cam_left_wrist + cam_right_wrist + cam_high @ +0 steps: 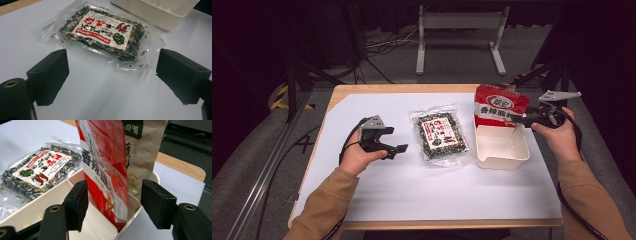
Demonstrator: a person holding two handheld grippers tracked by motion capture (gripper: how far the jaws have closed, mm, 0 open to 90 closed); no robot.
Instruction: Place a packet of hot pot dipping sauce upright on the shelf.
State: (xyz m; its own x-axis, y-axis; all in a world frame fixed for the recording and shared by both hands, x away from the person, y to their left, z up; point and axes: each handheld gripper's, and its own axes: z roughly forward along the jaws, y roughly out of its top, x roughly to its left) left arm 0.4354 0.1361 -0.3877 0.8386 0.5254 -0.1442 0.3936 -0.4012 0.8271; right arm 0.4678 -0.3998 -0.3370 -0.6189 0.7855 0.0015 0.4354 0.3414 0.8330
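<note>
A red snack bag (499,105) (105,170) stands upright in the far end of a cream plastic bin (503,159) (37,205), with a brown paper bag (142,157) just behind it. My right gripper (518,118) (113,205) is open. Its jaws stand on either side of the red bag's lower part, with a gap on one side. A clear packet of dark dried flakes (441,135) (105,32) (40,172) lies flat on the white sheet left of the bin. My left gripper (396,140) (111,75) is open and empty, low over the sheet and facing the packet.
A white sheet (427,190) covers most of the wooden table (362,90). The bin's near half (499,142) holds nothing, and its side wall (155,12) shows beyond the packet. A metal stand (459,35) and cables lie on the floor beyond the table.
</note>
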